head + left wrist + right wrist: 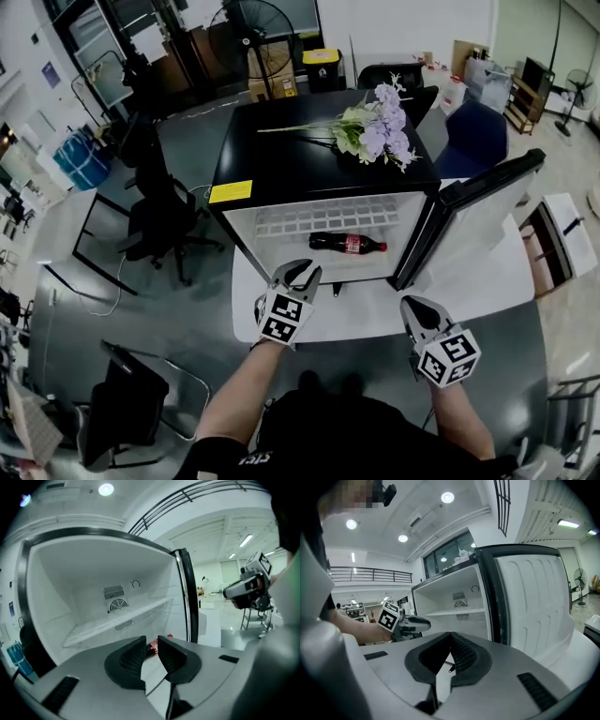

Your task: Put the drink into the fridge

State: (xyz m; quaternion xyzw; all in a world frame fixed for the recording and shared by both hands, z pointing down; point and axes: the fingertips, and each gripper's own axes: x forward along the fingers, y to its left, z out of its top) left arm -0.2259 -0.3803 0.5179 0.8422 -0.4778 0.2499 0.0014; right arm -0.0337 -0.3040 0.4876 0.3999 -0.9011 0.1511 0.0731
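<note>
Item: cola bottle (348, 244), lying on side on fridge (281, 164) floor, near front. Left claw (300, 272): narrow gap, empty. Right claw (411, 303): closed, empty. Door (478, 220): open, right. Risk: jolt rolls bottle forward, fouls closing door

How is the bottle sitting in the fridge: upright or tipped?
Tipped: the bottle lies on its side on the floor of the fridge, neck toward the open door.

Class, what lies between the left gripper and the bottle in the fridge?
Nothing. In the head view, only bare white fridge floor separates the left gripper from the bottle.
</note>
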